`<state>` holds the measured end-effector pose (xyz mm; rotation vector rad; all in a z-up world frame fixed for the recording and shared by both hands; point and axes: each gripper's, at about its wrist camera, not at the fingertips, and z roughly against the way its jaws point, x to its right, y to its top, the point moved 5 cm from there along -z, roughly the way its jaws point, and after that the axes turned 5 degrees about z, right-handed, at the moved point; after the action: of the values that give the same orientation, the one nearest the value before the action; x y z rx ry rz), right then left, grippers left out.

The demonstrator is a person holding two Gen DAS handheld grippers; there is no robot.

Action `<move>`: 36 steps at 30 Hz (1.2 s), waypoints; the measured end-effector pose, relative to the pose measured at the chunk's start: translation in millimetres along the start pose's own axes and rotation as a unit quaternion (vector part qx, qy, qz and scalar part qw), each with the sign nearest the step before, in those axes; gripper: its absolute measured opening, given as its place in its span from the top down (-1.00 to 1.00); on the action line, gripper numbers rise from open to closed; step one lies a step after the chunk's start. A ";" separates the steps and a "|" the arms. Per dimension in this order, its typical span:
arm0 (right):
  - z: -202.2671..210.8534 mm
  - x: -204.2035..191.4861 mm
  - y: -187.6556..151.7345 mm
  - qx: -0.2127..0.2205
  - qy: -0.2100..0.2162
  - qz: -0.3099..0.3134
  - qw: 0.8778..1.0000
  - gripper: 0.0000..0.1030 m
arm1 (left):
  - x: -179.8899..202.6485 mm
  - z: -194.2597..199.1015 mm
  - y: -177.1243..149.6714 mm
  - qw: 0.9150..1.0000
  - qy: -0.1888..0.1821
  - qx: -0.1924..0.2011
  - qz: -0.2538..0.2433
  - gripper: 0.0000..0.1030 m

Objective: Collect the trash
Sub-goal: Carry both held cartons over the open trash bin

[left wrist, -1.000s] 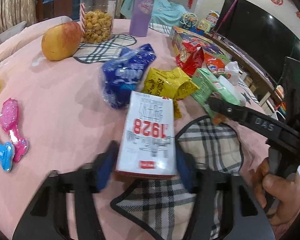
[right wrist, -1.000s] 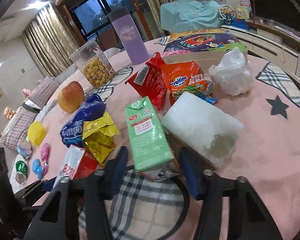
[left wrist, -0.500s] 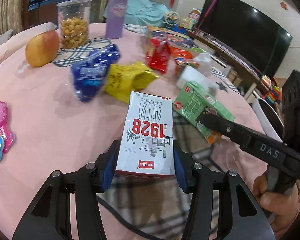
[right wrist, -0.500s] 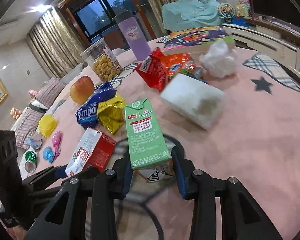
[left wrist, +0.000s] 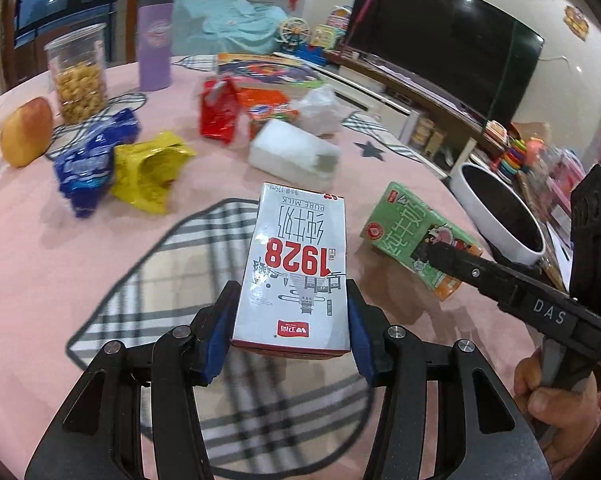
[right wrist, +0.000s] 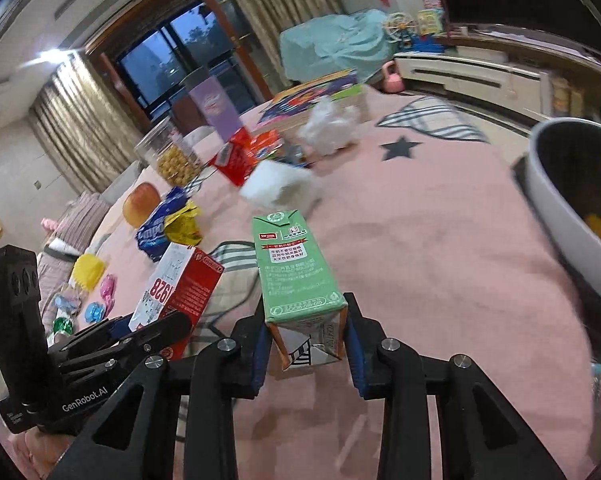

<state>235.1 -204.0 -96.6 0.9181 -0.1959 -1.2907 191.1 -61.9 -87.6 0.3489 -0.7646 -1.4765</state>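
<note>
Nearest in the left wrist view, the white milk carton (left wrist: 296,268) printed "1928" is held clamped between the blue pads of the left gripper (left wrist: 290,326). Since half a second ago it has been carried rightward, so that the white bin (left wrist: 500,216) is now seen beyond the table edge, where only its rim showed before. The carton's long axis is pointed away from the camera along the fingers, its print turned upside down, its red side visible in the right wrist view.

The green drink carton (right wrist: 296,276) is gripped at its base by the right gripper (right wrist: 306,350), whose pads are closed against its sides; its folded top is pointed forward and slightly up. It has been lifted clear of the pink tablecloth (right wrist: 420,248) and brought near the bin, whose smooth curved wall is now large at the right.

Both cartons are rectangular, glossy cardboard. Farther off, a crinkled yellow wrapper (left wrist: 150,174), a blue foil bag (left wrist: 94,160), a white foam-like block (left wrist: 294,152) and a red pouch (left wrist: 219,114) are left lying on the cloth.
</note>
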 end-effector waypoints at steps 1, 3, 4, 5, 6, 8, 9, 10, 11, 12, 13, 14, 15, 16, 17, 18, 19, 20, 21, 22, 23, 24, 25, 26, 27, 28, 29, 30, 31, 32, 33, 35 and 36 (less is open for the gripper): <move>3.8 3.4 -1.0 0.003 -0.004 -0.003 1.000 0.36 | 5.4 -1.3 0.2 1.000 -0.003 -0.002 -0.005 0.03; 13.6 14.5 -1.3 0.011 -0.012 -0.013 1.000 0.36 | 16.7 -3.2 0.1 1.000 -0.009 -0.004 -0.014 0.03; 17.2 18.5 -1.1 0.014 -0.015 -0.016 1.000 0.36 | 21.6 -4.0 -0.1 1.000 -0.012 -0.004 -0.018 0.03; 21.6 23.4 -1.5 0.017 -0.018 -0.021 0.999 0.36 | 27.7 -5.0 0.1 1.000 -0.015 -0.005 -0.022 0.03; 24.8 26.9 -1.9 0.020 -0.022 -0.024 0.999 0.36 | 32.4 -5.6 0.2 0.999 -0.017 -0.005 -0.026 0.03; 32.9 36.5 -2.3 0.026 -0.029 -0.031 0.999 0.36 | 44.3 -7.4 0.2 0.999 -0.023 -0.007 -0.036 0.03; 35.9 40.1 -2.5 0.028 -0.032 -0.034 0.999 0.36 | 49.6 -8.4 0.2 0.999 -0.026 -0.008 -0.040 0.03; 39.7 44.2 -3.0 0.031 -0.036 -0.037 0.998 0.36 | 55.7 -9.7 0.9 0.999 -0.029 -0.009 -0.046 0.03; 43.9 48.9 -2.9 0.035 -0.040 -0.041 0.998 0.36 | 61.5 -10.8 1.0 0.998 -0.032 -0.010 -0.051 0.03; 47.4 52.6 -2.9 0.037 -0.043 -0.045 0.997 0.36 | 65.5 -11.5 1.1 0.998 -0.034 -0.011 -0.055 0.03; 50.5 56.4 -3.2 0.039 -0.045 -0.047 0.997 0.36 | 70.6 -12.7 1.4 0.997 -0.037 -0.011 -0.060 0.03; 54.6 61.0 -2.9 0.043 -0.049 -0.051 0.997 0.36 | 75.8 -13.4 1.8 0.997 -0.040 -0.012 -0.064 0.03; 58.0 64.3 -3.0 0.045 -0.052 -0.054 0.996 0.36 | 80.1 -13.8 2.6 0.997 -0.042 -0.012 -0.068 0.03; 60.8 67.8 -3.1 0.047 -0.054 -0.056 0.996 0.36 | 85.6 -14.7 3.5 0.996 -0.044 -0.012 -0.072 0.03; 63.6 71.0 -2.9 0.050 -0.057 -0.059 0.995 0.36 | 90.6 -15.3 4.4 0.996 -0.047 -0.012 -0.077 0.03; 67.1 75.0 -2.3 0.053 -0.061 -0.062 0.995 0.36 | 95.5 -16.1 5.5 0.995 -0.049 -0.012 -0.082 0.03; 69.8 78.0 -2.3 0.055 -0.063 -0.064 0.994 0.36 | 100.0 -16.0 5.6 0.995 -0.051 -0.012 -0.085 0.03; 72.5 81.3 -2.1 0.057 -0.065 -0.067 0.994 0.36 | 104.5 -16.7 6.5 0.995 -0.053 -0.012 -0.088 0.03; 74.9 84.4 -1.7 0.059 -0.067 -0.069 0.994 0.36 | 108.6 -17.6 7.3 0.994 -0.055 -0.012 -0.091 0.03; 77.6 87.5 -1.3 0.062 -0.070 -0.071 0.993 0.36 | 113.2 -18.8 8.3 0.994 -0.057 -0.012 -0.095 0.03; 80.1 89.8 -0.9 0.064 -0.072 -0.072 0.993 0.36 | 117.5 -19.9 9.5 0.993 -0.059 -0.012 -0.097 0.03; 82.3 92.6 -0.6 0.065 -0.074 -0.074 0.992 0.36 | 120.7 -20.7 9.9 0.993 -0.061 -0.012 -0.099 0.03; 85.5 95.6 -0.3 0.068 -0.077 -0.076 0.992 0.36 | 125.2 -21.9 10.8 0.993 -0.063 -0.013 -0.102 0.03; 87.6 98.0 0.0 0.070 -0.079 -0.077 0.991 0.36 | 129.3 -23.3 11.7 0.992 -0.065 -0.013 -0.105 0.03; 90.0 101.2 0.6 0.072 -0.082 -0.080 0.991 0.36 | 134.2 -24.6 12.7 0.992 -0.067 -0.013 -0.108 0.03; 92.4 104.2 0.3 0.073 -0.084 -0.081 0.991 0.36 | 138.0 -25.0 13.4 0.991 -0.069 -0.013 -0.110 0.03; 95.3 106.9 0.3 0.074 -0.086 -0.082 0.990 0.36 | 142.2 -25.9 14.2 0.991 -0.071 -0.013 -0.113 0.03; 97.6 110.0 0.9 0.076 -0.089 -0.085 0.989 0.36 | 145.7 -26.4 14.7 0.991 -0.072 -0.014 -0.116 0.03; 99.6 112.3 1.1 0.077 -0.091 -0.086 0.989 0.36 | 150.2 -27.3 15.4 0.990 -0.074 -0.014 -0.119 0.03; 101.7 114.8 1.6 0.079 -0.093 -0.088 0.989 0.36 | 154.4 -28.3 16.1 0.989 -0.076 -0.014 -0.122 0.03; 104.3 117.7 2.6 0.081 -0.096 -0.089 0.988 0.36 | 157.9 -28.7 16.4 0.989 -0.077 -0.014 -0.125 0.03; 108.6 122.8 3.7 0.085 -0.100 -0.091 0.987 0.36 | 166.5 -31.1 17.7 0.988 -0.080 -0.015 -0.131 0.03; 110.7 125.9 4.6 0.087 -0.102 -0.093 0.987 0.36 | 170.8 -32.4 18.5 0.987 -0.082 -0.015 -0.135 0.03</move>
<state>211.7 -367.3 -66.7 0.9689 -0.3946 -1.5613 212.4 -232.7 -57.2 0.3203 -0.8489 -1.7867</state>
